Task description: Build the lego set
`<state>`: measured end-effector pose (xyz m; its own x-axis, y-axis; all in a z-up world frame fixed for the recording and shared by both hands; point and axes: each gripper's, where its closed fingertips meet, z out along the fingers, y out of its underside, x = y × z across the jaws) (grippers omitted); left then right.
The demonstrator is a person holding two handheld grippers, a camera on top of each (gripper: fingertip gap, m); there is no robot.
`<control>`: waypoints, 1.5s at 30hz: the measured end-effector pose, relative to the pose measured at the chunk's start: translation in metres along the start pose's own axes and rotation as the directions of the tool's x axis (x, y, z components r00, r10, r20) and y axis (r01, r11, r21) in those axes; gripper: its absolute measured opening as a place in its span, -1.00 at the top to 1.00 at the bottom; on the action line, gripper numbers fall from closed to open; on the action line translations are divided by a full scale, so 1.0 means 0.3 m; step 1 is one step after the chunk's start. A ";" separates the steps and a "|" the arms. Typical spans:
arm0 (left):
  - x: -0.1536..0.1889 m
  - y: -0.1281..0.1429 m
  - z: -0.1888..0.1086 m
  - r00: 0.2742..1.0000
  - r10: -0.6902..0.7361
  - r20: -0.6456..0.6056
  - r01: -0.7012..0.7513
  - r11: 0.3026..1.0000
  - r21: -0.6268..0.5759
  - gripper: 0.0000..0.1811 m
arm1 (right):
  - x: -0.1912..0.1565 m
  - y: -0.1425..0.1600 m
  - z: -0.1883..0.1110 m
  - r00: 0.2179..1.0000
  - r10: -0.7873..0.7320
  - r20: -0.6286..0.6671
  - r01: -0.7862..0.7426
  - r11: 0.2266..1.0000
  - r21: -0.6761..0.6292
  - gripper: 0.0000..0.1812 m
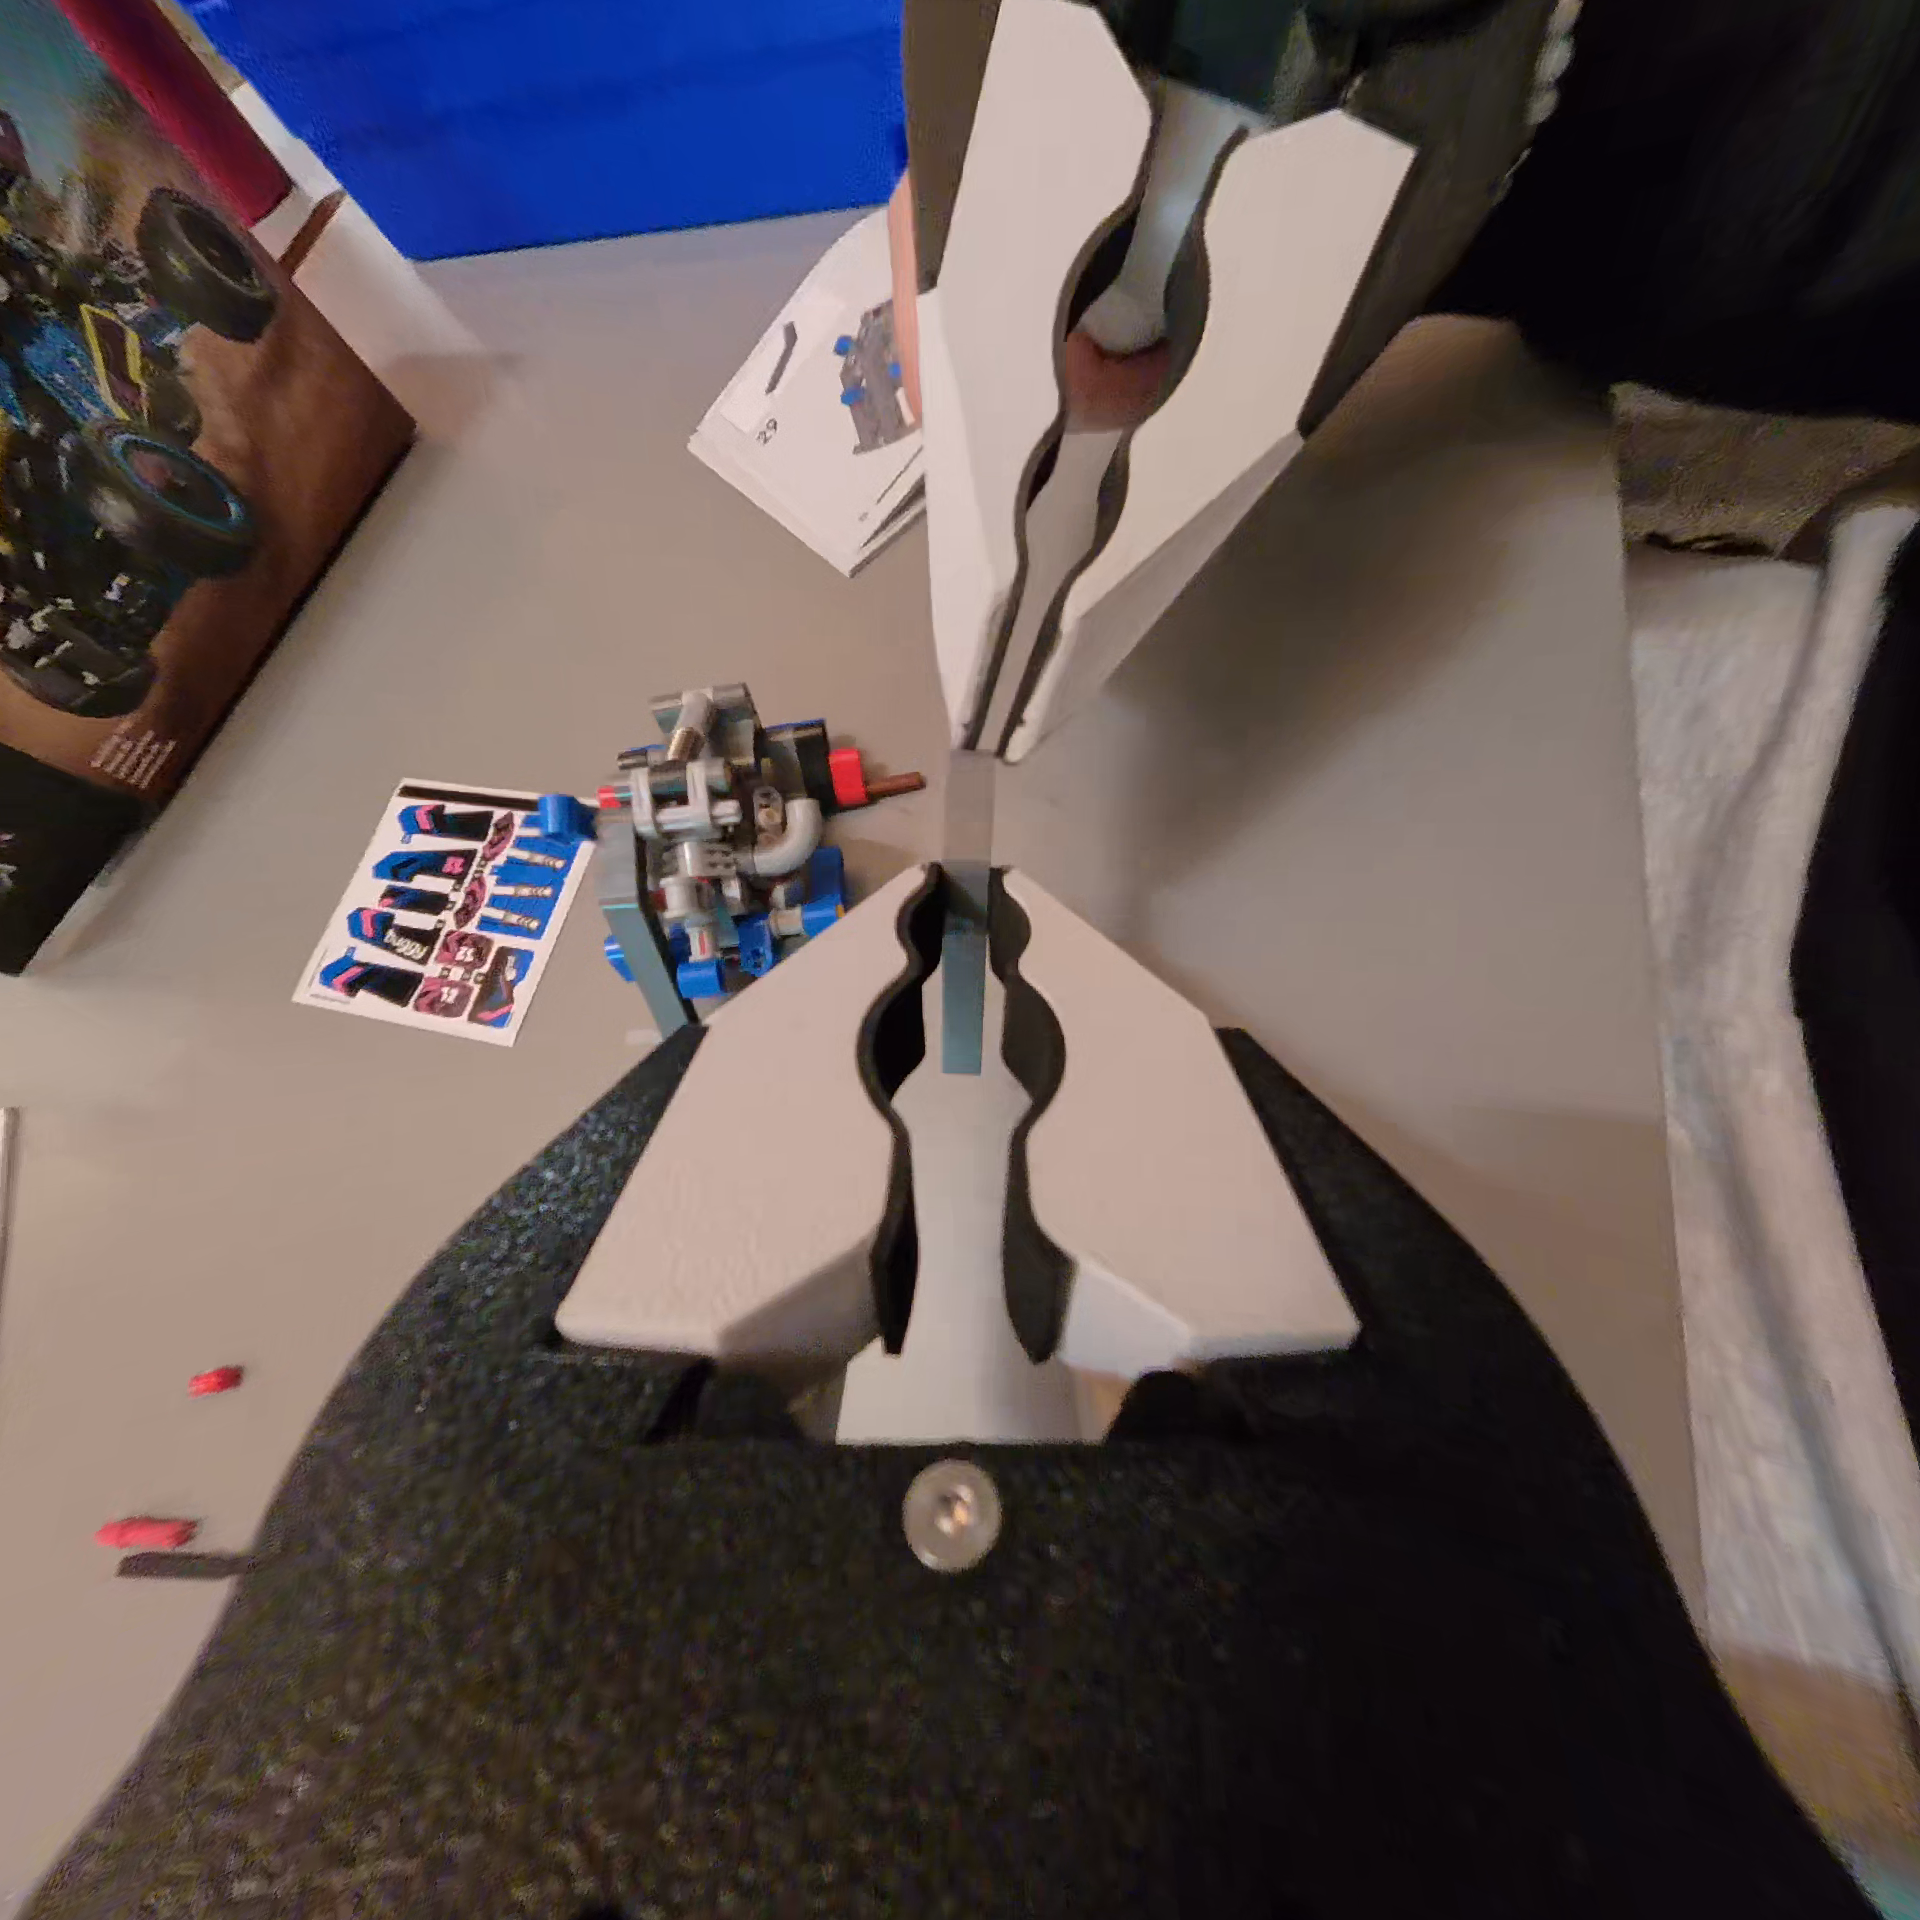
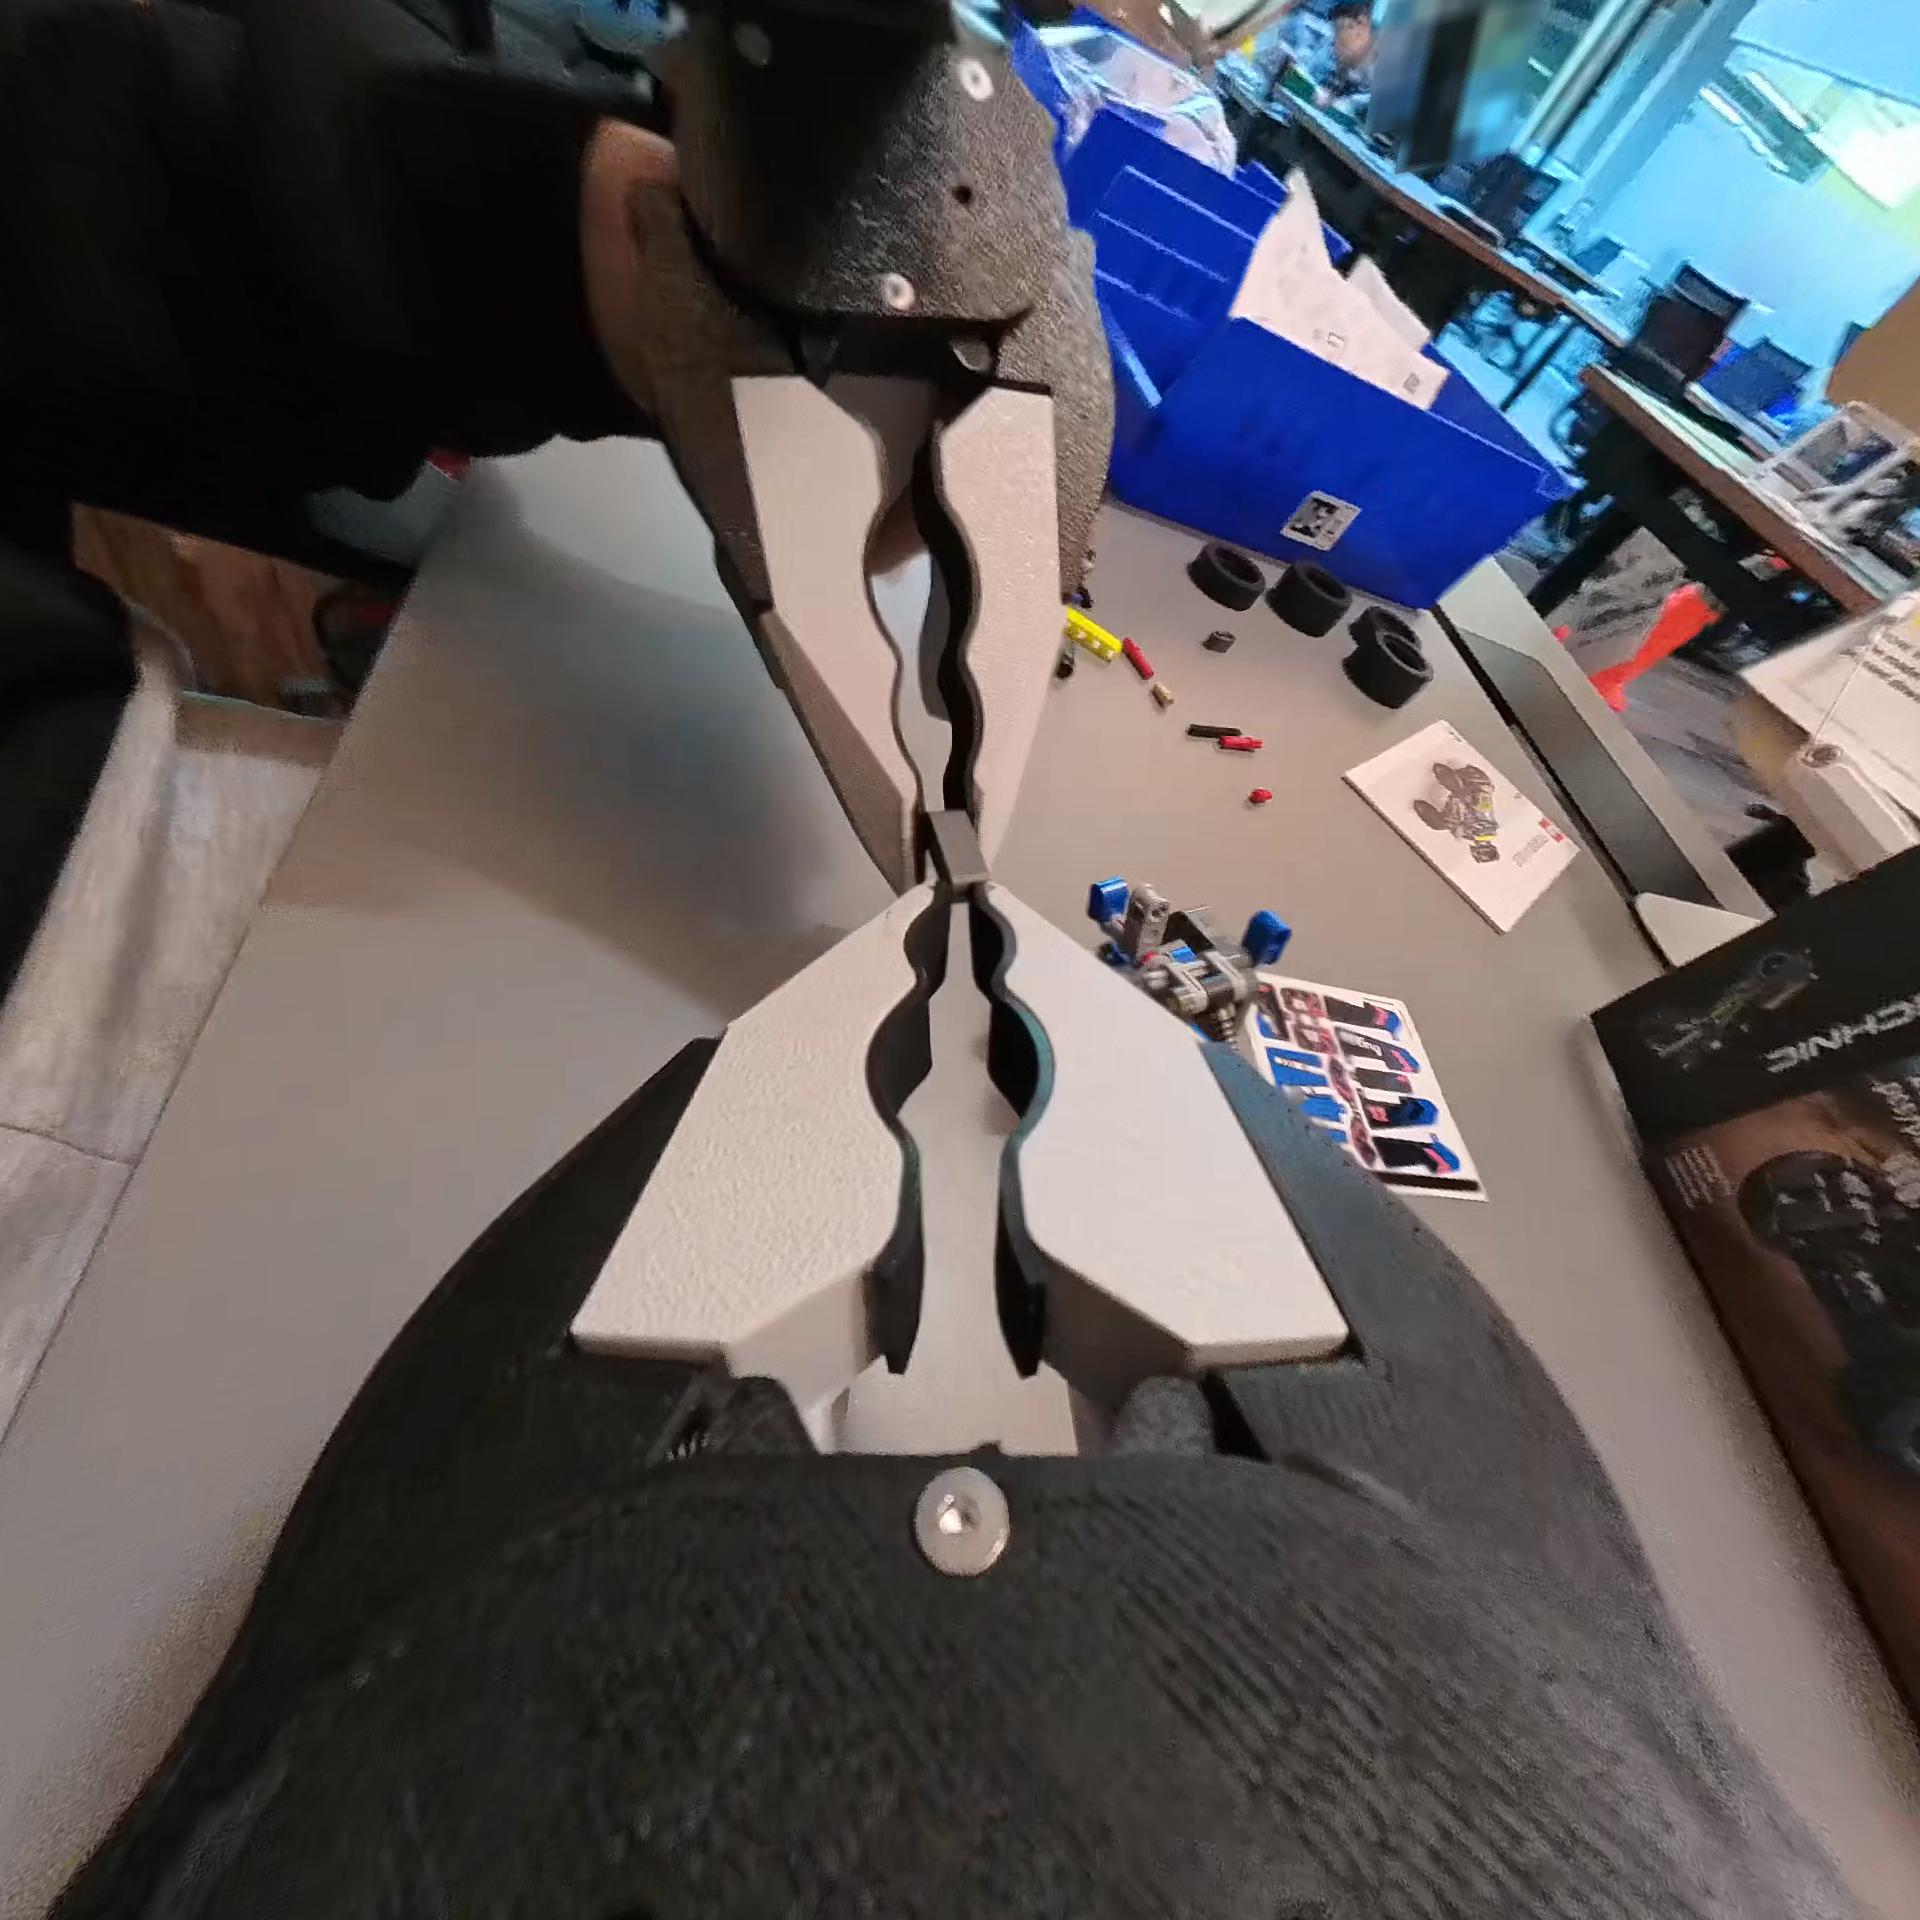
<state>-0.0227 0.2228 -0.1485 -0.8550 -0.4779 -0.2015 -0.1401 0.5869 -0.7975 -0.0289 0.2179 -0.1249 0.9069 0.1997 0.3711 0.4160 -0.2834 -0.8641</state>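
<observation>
both hand-held grippers, left (image 1: 961, 883) and right (image 2: 954, 896), pinch one grey beam (image 1: 966, 831).

Grey wavy-edged fingers (image 1: 727, 1195) — black textured bodies, silver screws.

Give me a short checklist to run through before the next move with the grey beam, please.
1. Left gripper shut on the grey beam: ok.
2. Right gripper shut on the same beam: ok.
3. Beam held above the table: ok.
4. Partial lego build free beside the sticker sheet: ok.
5. Instruction booklet page fully visible: not ok, right gripper covers part.
6. Beam's holes lined up: cannot tell.
</observation>
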 end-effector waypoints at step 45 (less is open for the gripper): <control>0.022 0.014 0.040 0.977 0.215 0.004 -0.215 0.975 0.055 0.94 | -0.028 0.009 -0.006 0.992 -0.016 -0.127 0.026 0.996 0.084 0.82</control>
<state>-0.0230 0.2143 -0.1600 -0.8630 -0.3433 -0.3707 0.0746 0.6391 -0.7655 -0.0353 0.2136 -0.1298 0.9015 0.0839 0.4246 0.4327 -0.1983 -0.8795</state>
